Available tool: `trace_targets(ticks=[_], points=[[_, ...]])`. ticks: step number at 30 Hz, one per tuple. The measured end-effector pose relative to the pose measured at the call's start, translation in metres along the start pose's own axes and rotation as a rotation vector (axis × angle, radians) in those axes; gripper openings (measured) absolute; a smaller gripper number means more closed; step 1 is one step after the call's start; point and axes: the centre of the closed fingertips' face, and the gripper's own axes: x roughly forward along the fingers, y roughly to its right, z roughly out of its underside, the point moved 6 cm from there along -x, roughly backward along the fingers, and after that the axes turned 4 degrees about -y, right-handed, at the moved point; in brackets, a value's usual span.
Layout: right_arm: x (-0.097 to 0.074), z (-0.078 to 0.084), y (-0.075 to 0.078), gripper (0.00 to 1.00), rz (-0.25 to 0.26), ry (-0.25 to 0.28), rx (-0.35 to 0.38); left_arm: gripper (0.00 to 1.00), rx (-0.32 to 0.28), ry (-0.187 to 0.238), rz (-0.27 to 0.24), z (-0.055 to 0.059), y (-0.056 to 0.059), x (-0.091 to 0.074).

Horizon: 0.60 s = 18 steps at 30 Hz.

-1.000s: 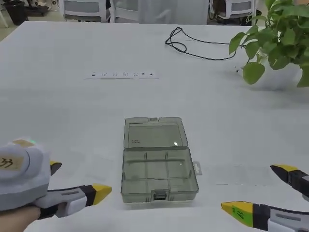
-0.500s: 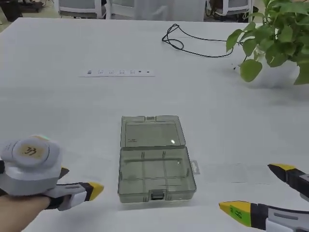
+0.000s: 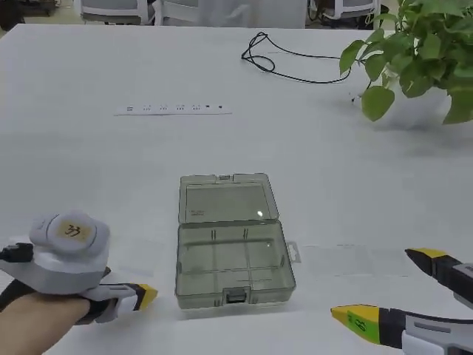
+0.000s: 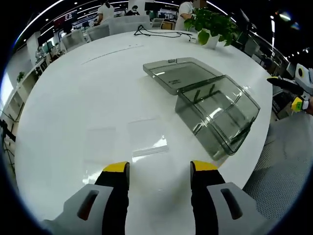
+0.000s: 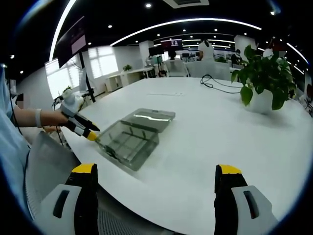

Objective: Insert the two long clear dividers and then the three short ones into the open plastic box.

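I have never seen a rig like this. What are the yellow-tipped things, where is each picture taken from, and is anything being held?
No robot here: a person holds a two-jaw gripper in each hand. The head view comes from a headset camera looking down at the white table. The two round pictures come from cameras riding on the grippers, each looking along its own yellow-tipped jaws. The left gripper and the right gripper are both open and hold nothing. On the table sits a smoky clear plastic box with its lid folded back. Thin clear sheets, likely the dividers, lie flat on the table just ahead of the left gripper. Farther off are a potted plant, a black cable and a white strip with marks.
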Motion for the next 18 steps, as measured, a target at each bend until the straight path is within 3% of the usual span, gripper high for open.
trace_targets(ticks=[6,18], points=[[0.000,-0.001,0.000,1.00,-0.001,0.003,0.000,0.44,0.007,-0.007,-0.011,-0.002,-0.004,0.005],[0.001,0.000,-0.004,1.00,-0.008,0.001,0.003,0.34,0.090,-0.051,-0.044,-0.003,-0.012,0.007]])
